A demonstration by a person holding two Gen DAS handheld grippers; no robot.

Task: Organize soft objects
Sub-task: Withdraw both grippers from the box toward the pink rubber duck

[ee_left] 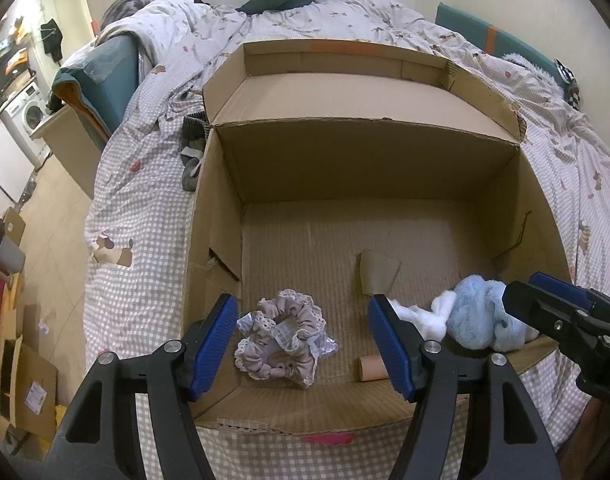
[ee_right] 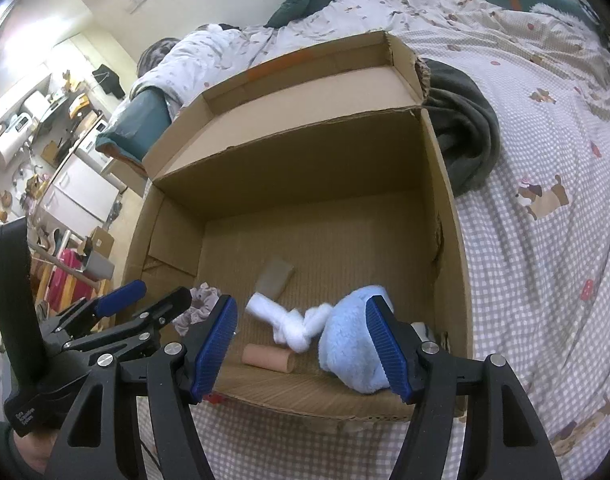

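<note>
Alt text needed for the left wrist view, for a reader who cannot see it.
An open cardboard box sits on a checked bedspread, seen between the open blue-padded left gripper. On the box floor lie a lace-trimmed mauve scrunchie, a small cardboard tube and a fluffy light-blue and white soft item. The right gripper reaches in from the right edge.

Matt corrugated cardboard box; fluffy plush toy

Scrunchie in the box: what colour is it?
Dusty mauve scrunchie with white lace trim; clearest in the left wrist view.
</note>
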